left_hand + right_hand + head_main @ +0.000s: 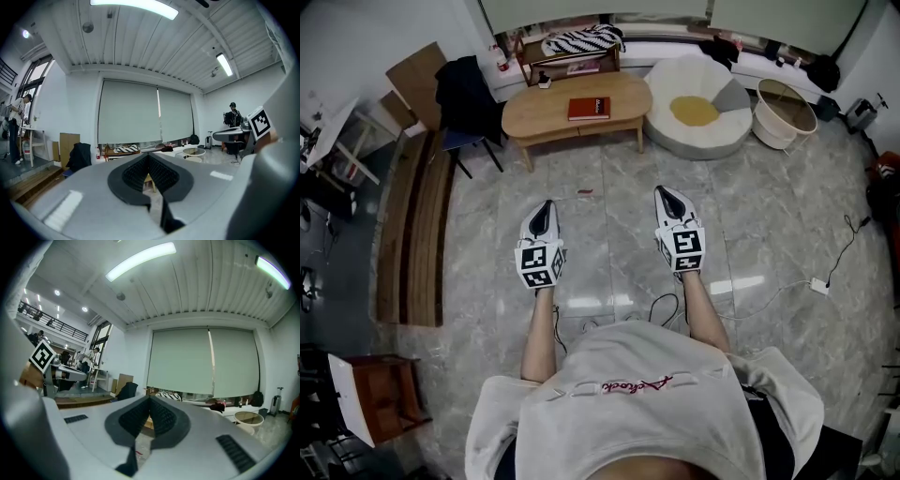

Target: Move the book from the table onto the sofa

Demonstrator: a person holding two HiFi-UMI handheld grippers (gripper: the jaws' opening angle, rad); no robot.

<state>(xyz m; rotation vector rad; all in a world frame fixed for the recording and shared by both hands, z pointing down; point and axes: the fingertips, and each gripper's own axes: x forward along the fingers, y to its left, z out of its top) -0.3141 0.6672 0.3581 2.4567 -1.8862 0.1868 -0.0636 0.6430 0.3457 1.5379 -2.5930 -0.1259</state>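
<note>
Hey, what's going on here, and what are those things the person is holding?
A person holds a left gripper and a right gripper out in front, both shut and empty. The red book lies untouched on the wooden table ahead, with the white sofa just right of it.

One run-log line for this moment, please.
phase: pre-grasp | left tool: shut, empty | right tool: shut, empty | book: on table | sofa: no book
</note>
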